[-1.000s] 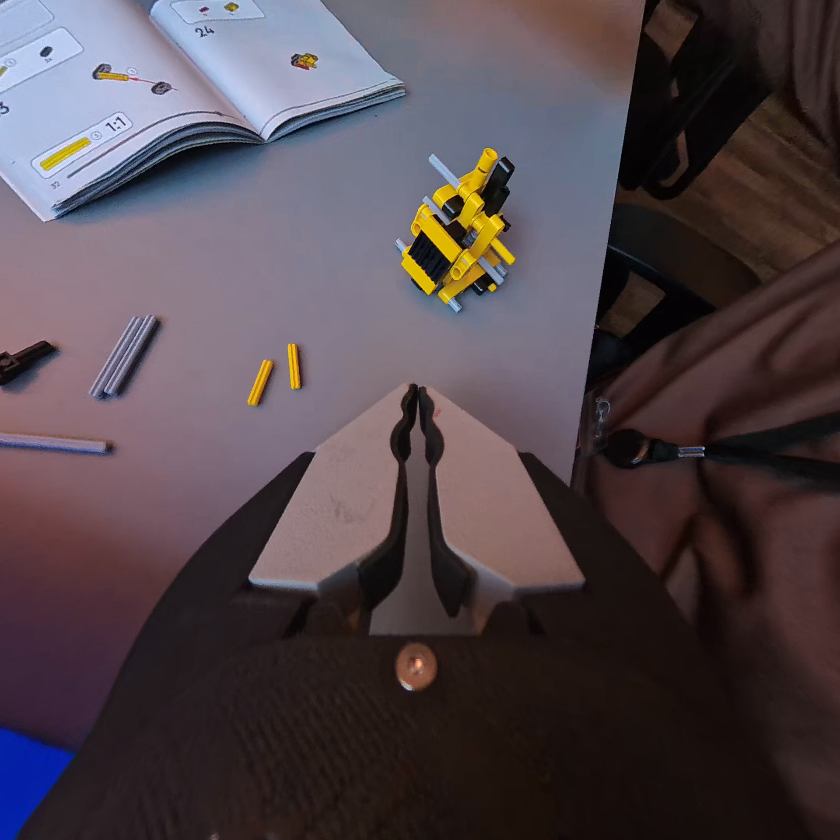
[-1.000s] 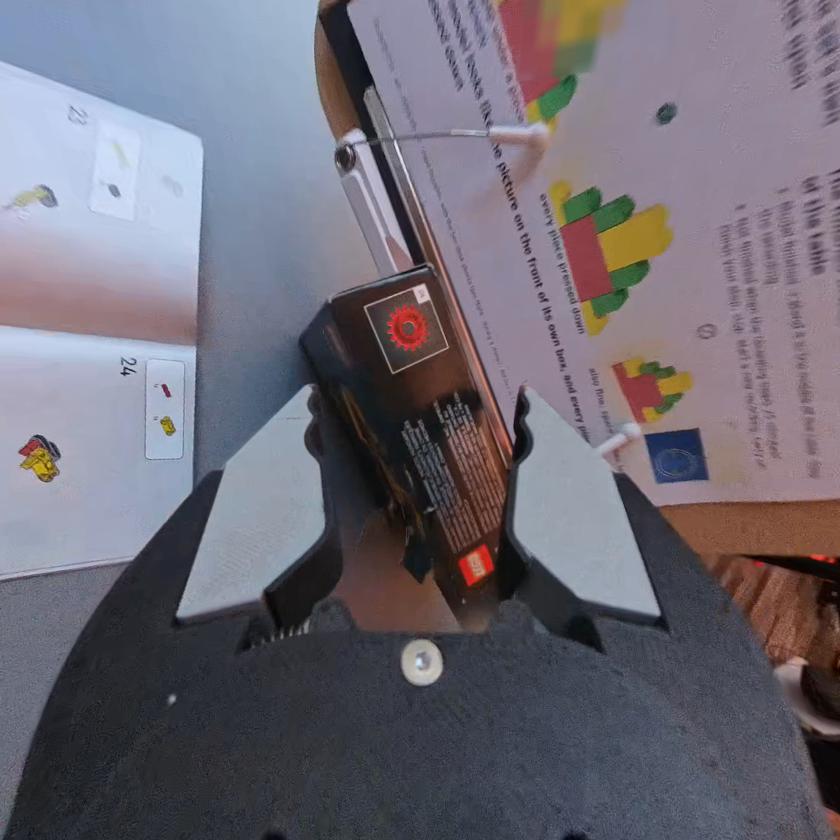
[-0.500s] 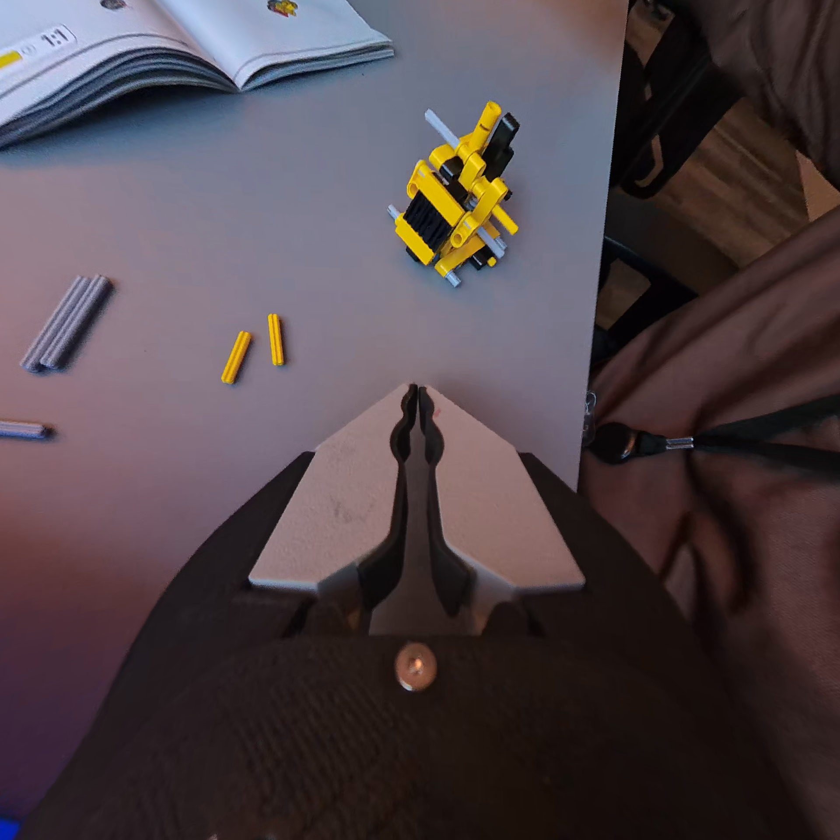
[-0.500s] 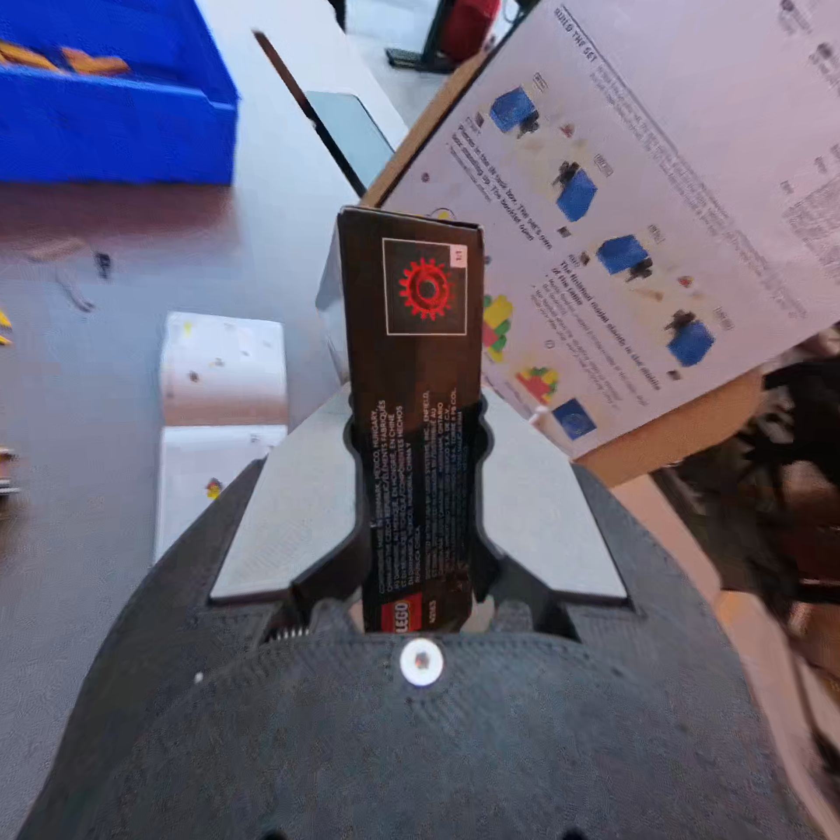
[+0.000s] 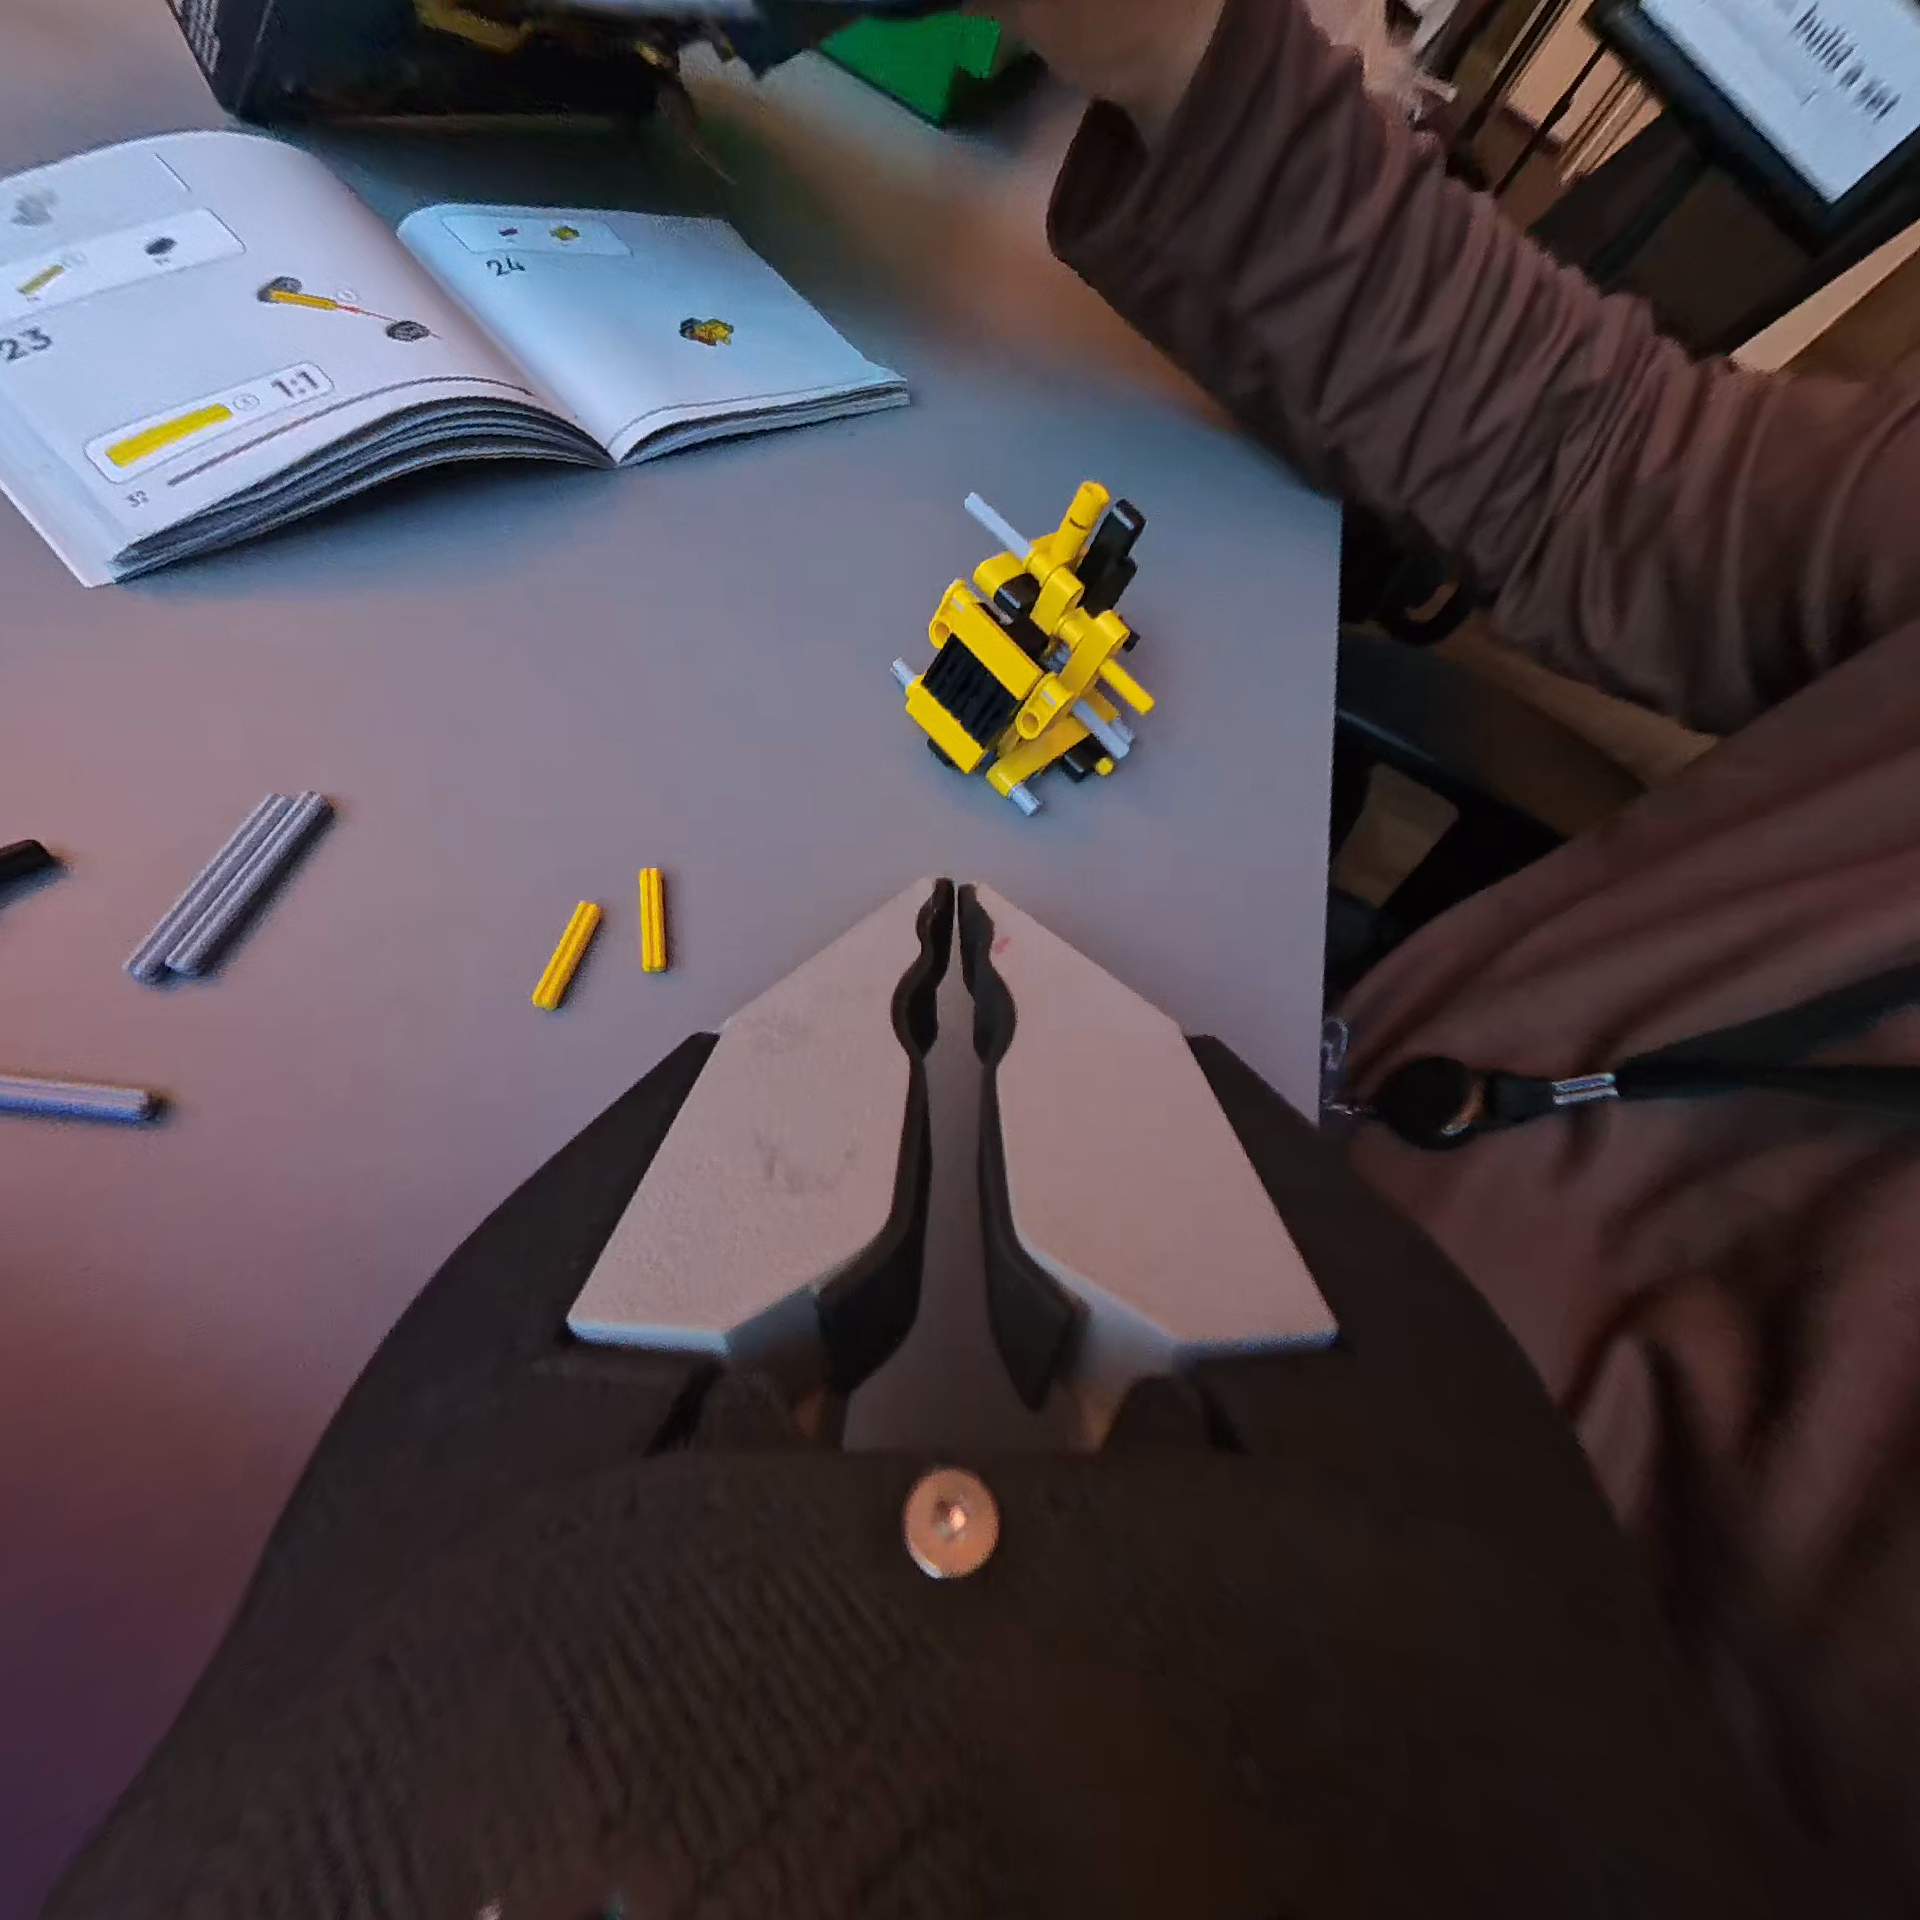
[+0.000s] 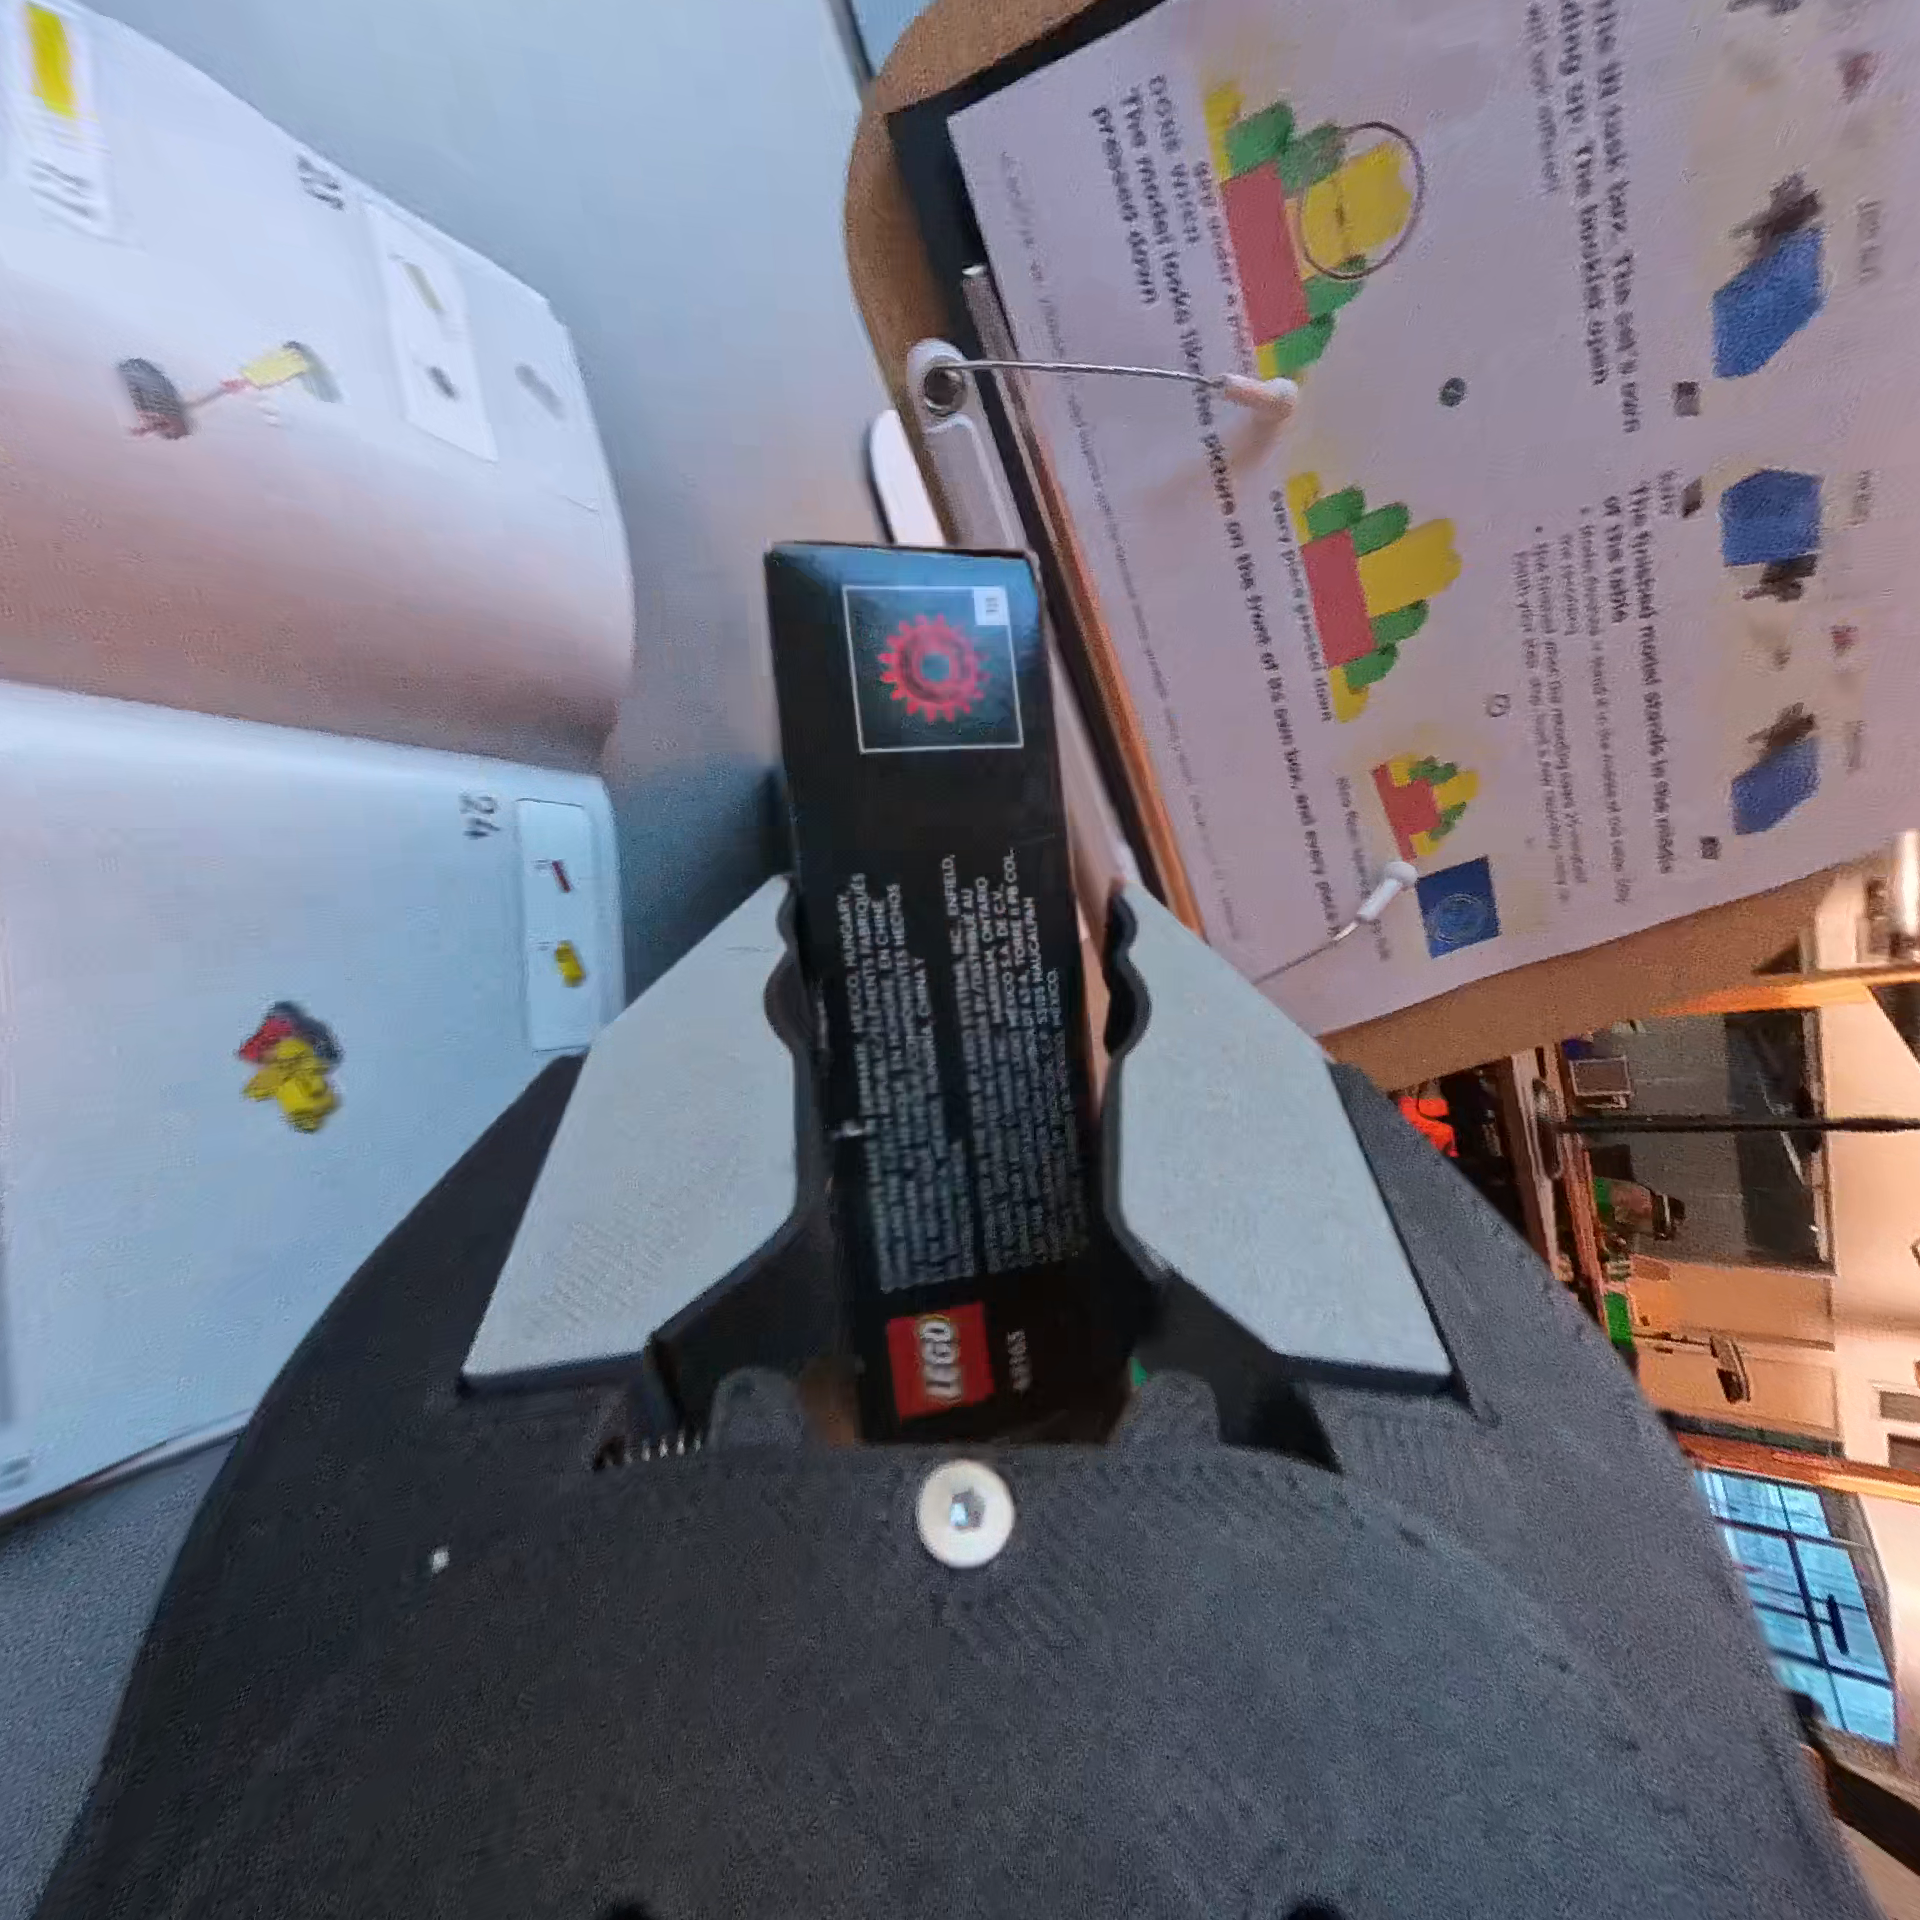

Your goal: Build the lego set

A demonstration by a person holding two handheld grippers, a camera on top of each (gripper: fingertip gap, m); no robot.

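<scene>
A small yellow and black lego model (image 5: 1029,644) stands on the grey table (image 5: 623,644) near its right edge. My left gripper (image 5: 954,894) is shut and empty, a little short of the model. Two yellow axles (image 5: 608,935) lie just left of its tips. My right gripper (image 6: 945,935) is shut on a black lego box (image 6: 935,831), held end-on above the table beside the open instruction booklet (image 6: 260,831). The box (image 5: 416,52) and booklet (image 5: 416,312) also show at the top of the left wrist view.
Grey axles (image 5: 229,883), a longer grey axle (image 5: 73,1099) and a black piece (image 5: 21,860) lie at the left. A person's brown sleeve (image 5: 1455,364) reaches over the table's right edge. A board with a printed sheet (image 6: 1455,520) stands right of the box.
My right gripper has swung the box from upright over the table back down beside the booklet and the board. My left gripper shifted back, bringing the booklet into view; it stays shut.
</scene>
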